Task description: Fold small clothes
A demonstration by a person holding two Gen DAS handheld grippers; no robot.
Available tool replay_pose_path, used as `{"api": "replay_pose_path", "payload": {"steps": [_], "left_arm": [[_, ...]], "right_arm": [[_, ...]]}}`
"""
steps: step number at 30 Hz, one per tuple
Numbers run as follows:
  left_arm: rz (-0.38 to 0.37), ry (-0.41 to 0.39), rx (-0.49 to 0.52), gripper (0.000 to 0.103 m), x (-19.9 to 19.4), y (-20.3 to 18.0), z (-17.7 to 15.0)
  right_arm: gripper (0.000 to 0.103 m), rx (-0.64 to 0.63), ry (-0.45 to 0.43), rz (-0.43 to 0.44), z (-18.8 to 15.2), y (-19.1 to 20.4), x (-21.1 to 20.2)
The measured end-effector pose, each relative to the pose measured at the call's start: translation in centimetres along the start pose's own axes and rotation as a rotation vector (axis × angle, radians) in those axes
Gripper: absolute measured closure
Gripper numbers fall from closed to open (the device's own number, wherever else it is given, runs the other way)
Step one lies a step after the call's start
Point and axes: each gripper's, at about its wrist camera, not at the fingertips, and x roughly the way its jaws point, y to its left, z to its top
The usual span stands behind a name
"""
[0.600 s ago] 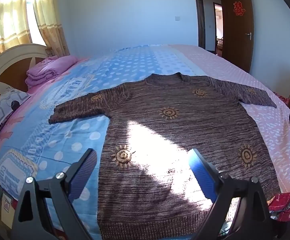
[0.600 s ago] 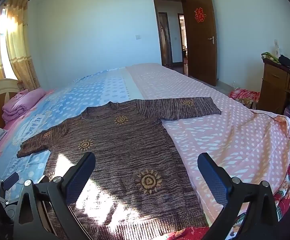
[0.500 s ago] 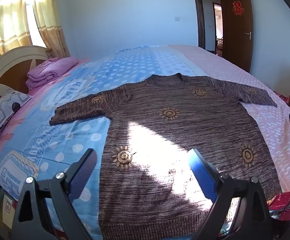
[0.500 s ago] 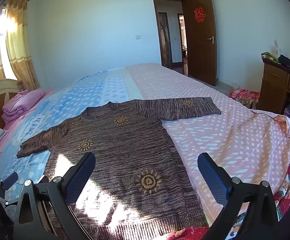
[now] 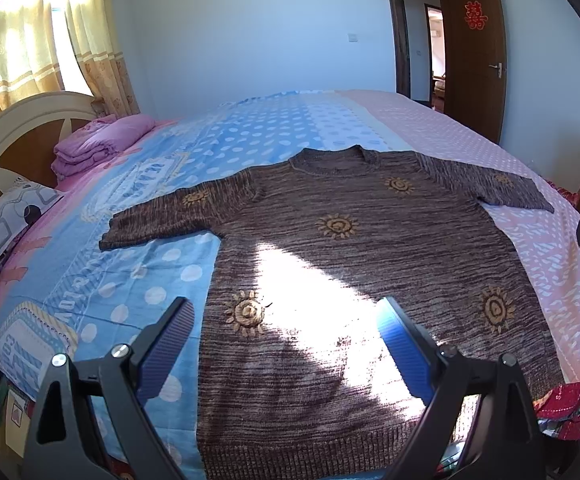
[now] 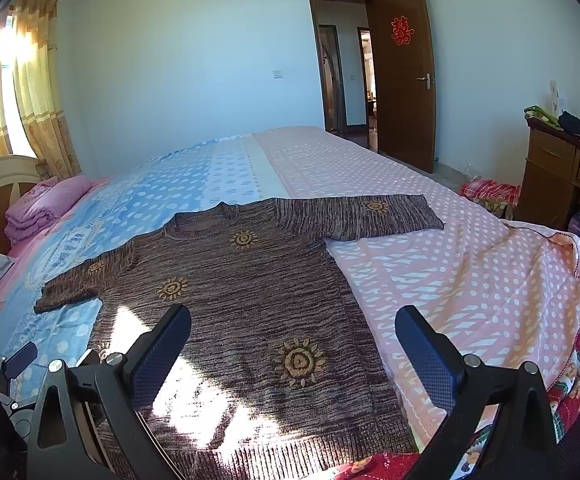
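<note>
Lying flat on the bed (image 5: 297, 120), the brown knitted short-sleeved sweater (image 5: 369, 248) was spread face up, its round neckline toward the far wall and its ribbed hem at the near edge of the mattress. Both short sleeves were stretched outward, one over the blue polka-dot part of the bedspread (image 5: 138, 280), the other over the pink dotted part (image 6: 469, 280). Yellow sun-shaped motifs dotted the chest, sleeves and lower body, and a bright patch of sunlight fell across the lower front.

The left gripper (image 5: 286, 344) hovered above the sweater's lower left portion with its blue-padded fingers wide apart, holding nothing; one finger hung over the blue bedspread just beside the sweater's side seam, the other over the sunlit knit. The right gripper (image 6: 291, 354) was likewise spread wide and empty, one finger above the sweater's lower body and the other above the pink bedspread beside the garment's right edge. Whether either tool touched the cloth could not be told.

A stack of folded pink bedding (image 5: 98, 148) sat near the cream headboard (image 5: 22, 120), with a patterned pillow (image 5: 6, 220) beside it. Yellow curtains (image 5: 42, 40) hung at the window. A brown door (image 6: 405, 76) with a red paper decoration stood open, and a wooden dresser (image 6: 561, 172) stood to the right of the bed.
</note>
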Motion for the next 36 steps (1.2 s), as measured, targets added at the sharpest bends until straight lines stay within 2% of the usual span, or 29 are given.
{"api": "replay_pose_path", "payload": {"steps": [21,27,30,32,36], "left_arm": [[-0.019,0.023,-0.013,0.008,0.5,0.1,-0.6],[-0.023,0.067,-0.01,0.008,0.6,0.0,-0.5],[-0.04,0.12,-0.016,0.008,0.7,0.0,-0.4],[-0.036,0.092,-0.012,0.008,0.9,-0.2,-0.5],[-0.043,0.104,-0.015,0.008,1.6,-0.2,-0.3]], "right_arm": [[0.001,-0.013,0.009,0.005,-0.4,0.5,0.2],[0.001,-0.02,0.02,0.005,-0.5,0.6,0.4],[0.001,-0.027,0.03,-0.001,-0.7,0.7,0.7],[0.001,-0.034,0.04,-0.006,-0.8,0.8,1.0],[0.001,-0.037,0.055,-0.013,-0.9,0.6,1.6]]}}
